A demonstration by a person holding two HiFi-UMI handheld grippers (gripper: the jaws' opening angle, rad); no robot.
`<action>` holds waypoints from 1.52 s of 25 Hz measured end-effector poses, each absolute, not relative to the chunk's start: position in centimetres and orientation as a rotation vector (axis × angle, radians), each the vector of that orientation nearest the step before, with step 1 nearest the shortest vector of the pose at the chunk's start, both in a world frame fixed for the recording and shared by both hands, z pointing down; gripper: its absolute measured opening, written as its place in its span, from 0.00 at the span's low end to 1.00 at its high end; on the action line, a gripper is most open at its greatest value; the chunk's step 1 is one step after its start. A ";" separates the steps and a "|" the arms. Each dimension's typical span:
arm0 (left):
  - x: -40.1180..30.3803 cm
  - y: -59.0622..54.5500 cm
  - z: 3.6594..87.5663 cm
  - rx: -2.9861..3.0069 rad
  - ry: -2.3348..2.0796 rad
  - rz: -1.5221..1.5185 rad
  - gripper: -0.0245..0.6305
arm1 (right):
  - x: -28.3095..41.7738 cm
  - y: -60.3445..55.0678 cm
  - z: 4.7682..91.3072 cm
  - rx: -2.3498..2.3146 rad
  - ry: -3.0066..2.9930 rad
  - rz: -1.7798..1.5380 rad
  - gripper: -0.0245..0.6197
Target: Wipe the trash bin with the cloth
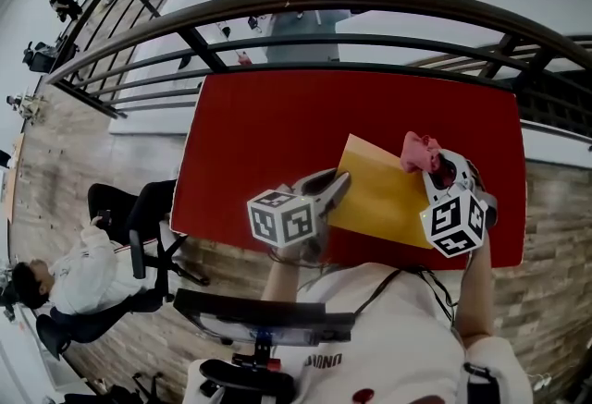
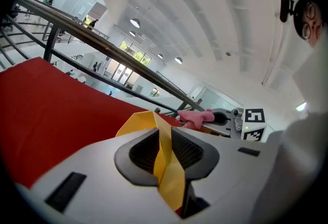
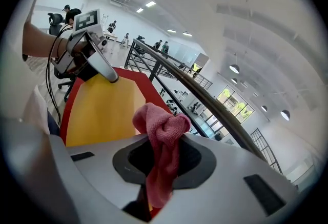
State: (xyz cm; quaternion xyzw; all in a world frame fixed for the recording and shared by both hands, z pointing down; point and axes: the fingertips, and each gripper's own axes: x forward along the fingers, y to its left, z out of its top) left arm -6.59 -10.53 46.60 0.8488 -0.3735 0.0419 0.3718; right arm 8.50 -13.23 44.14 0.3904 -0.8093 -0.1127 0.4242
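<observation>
Pinching the flat yellow trash bin (image 1: 384, 194) at its 9 o'clock edge, the left hand-held gripper (image 1: 335, 182) holds it on the red desk (image 1: 268, 129). The right hand-held gripper (image 1: 435, 162), clamped on the pink cloth (image 1: 418, 151), sits at the bin's 1 o'clock, so the bin face lies toward 7 o'clock from it.

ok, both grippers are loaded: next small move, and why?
Probably lower the right gripper so the pink cloth meets the flat yellow bin: the cloth is clamped but held off it, and the left gripper already pins the bin's edge.
</observation>
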 end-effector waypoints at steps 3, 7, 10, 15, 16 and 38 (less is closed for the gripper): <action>-6.2 -11.7 45.8 2.225 -1.018 0.096 0.16 | 8.0 -14.0 43.5 0.983 -2.036 -0.308 0.13; -6.3 -12.8 44.8 2.306 -1.086 0.112 0.16 | 6.1 -15.1 42.5 0.969 -2.073 -0.347 0.13; -7.6 -12.5 46.0 2.265 -1.063 0.141 0.16 | 4.0 -15.7 42.6 0.937 -2.109 -0.361 0.13; -8.6 -9.8 47.1 2.265 -0.963 0.242 0.17 | 0.5 -16.3 43.5 0.848 -2.168 -0.352 0.13; -8.6 -9.3 47.1 2.270 -0.946 0.275 0.17 | -0.2 -16.3 43.9 0.822 -2.175 -0.349 0.13; -8.3 -10.9 46.1 2.305 -0.780 0.512 0.19 | 8.7 -9.4 49.5 0.835 -2.028 -0.174 0.13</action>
